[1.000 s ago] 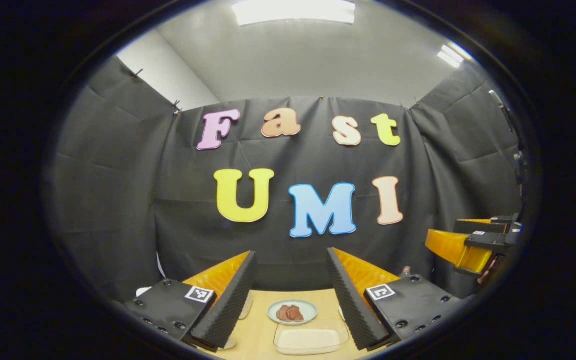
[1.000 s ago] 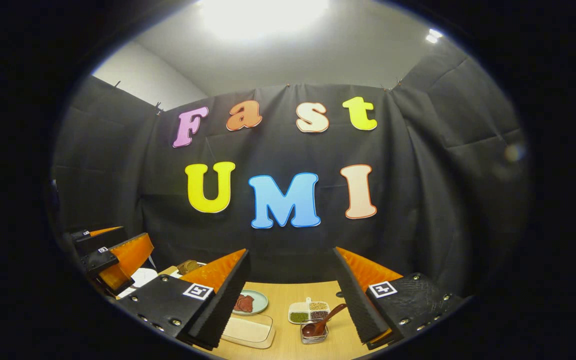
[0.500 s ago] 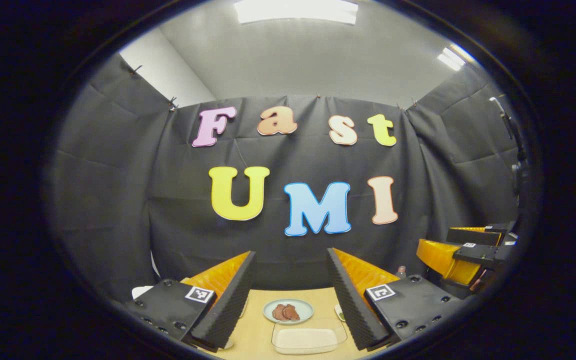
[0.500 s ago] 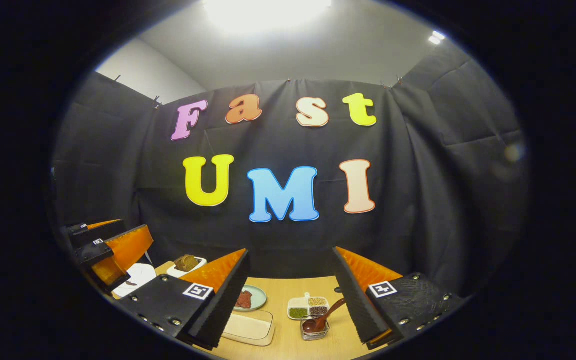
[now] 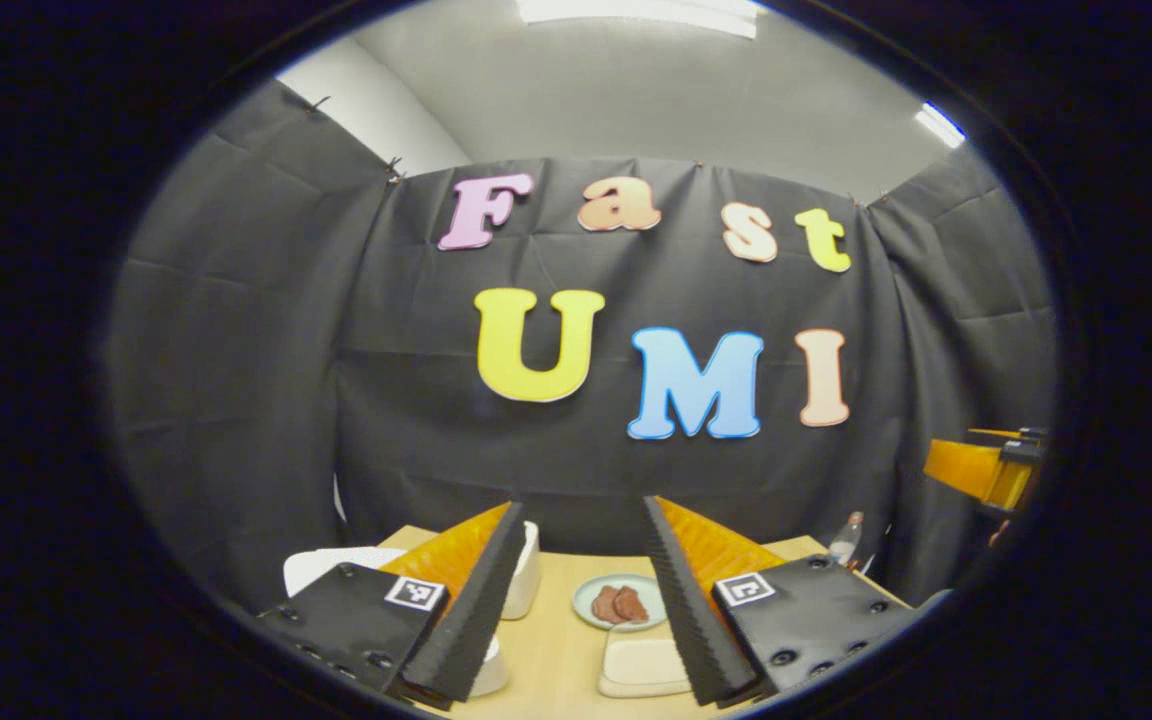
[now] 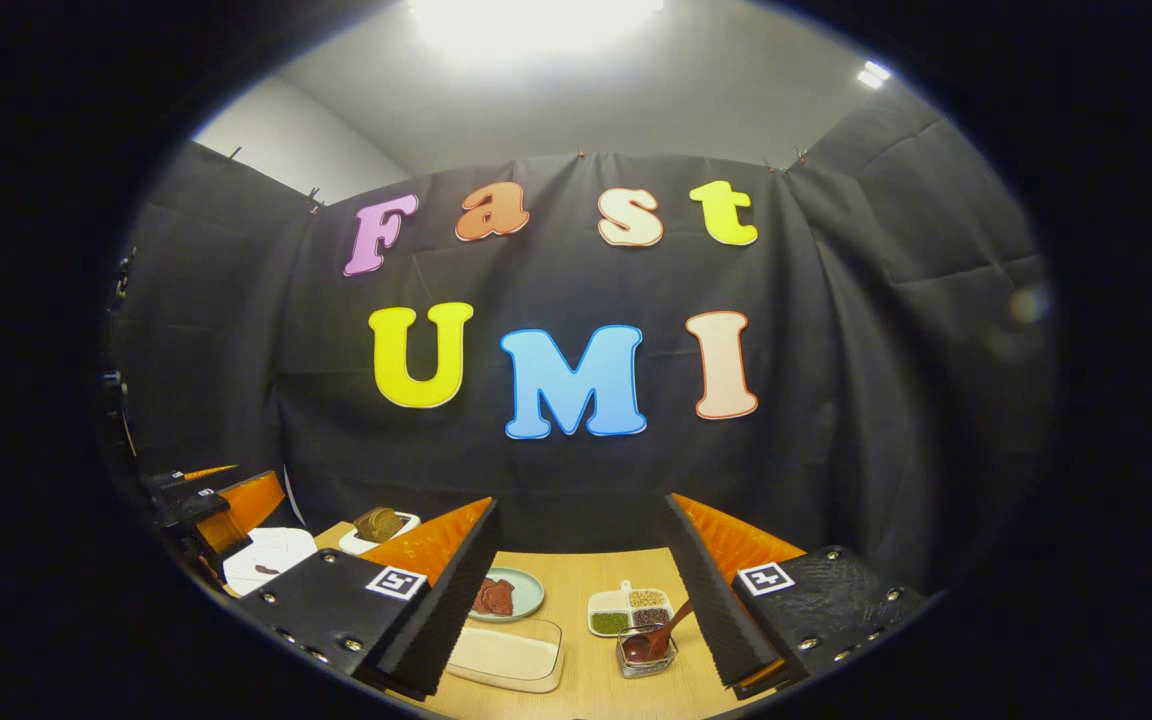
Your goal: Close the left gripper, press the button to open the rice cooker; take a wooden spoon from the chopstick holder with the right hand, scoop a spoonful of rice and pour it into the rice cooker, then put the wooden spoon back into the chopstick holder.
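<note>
Wooden spoon (image 6: 658, 634) in chopstick holder (image 6: 647, 656), between right gripper (image 6: 576, 590) fingers, untouched.

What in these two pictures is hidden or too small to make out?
- Rice cooker: right gripper view, partly behind the left gripper; its button cannot be made out.
- Clear tray: left gripper view, part hidden by the gripper's own finger.
- Divided dish: right gripper view, contents too small to identify.
- Wooden spoon: handle end behind the right gripper's finger.
</note>
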